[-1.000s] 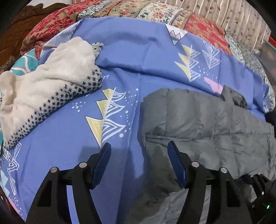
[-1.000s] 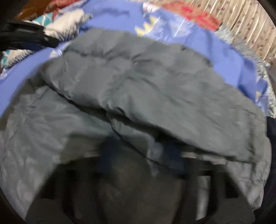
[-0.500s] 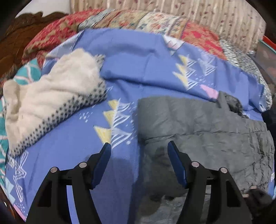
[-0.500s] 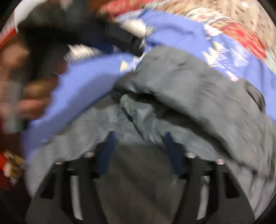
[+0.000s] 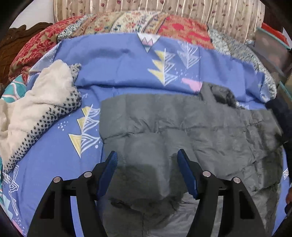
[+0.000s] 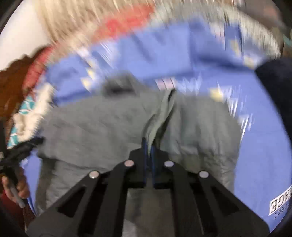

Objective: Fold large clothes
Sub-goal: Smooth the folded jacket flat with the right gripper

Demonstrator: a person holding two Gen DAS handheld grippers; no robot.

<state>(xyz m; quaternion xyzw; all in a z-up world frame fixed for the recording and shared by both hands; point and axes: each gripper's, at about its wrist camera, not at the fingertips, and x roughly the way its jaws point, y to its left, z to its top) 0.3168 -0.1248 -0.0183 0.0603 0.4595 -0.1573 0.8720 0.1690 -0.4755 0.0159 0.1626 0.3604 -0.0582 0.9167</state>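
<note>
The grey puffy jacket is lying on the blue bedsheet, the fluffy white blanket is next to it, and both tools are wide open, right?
Not quite. Only the left tool is wide open, over the grey puffy jacket. The right wrist view shows the right tool shut, pinching a fold of that jacket. The rest holds: the jacket lies on the blue bedsheet, with the fluffy white blanket beside it.

A blue bedsheet (image 5: 118,60) printed with yellow and white triangles is covering the bed, with a red and cream floral quilt (image 5: 127,21) lying along its far edge. A striped floral curtain (image 5: 209,12) is hanging behind, and a carved dark wooden headboard (image 5: 20,36) is showing at left beside a white wall (image 6: 20,42).
</note>
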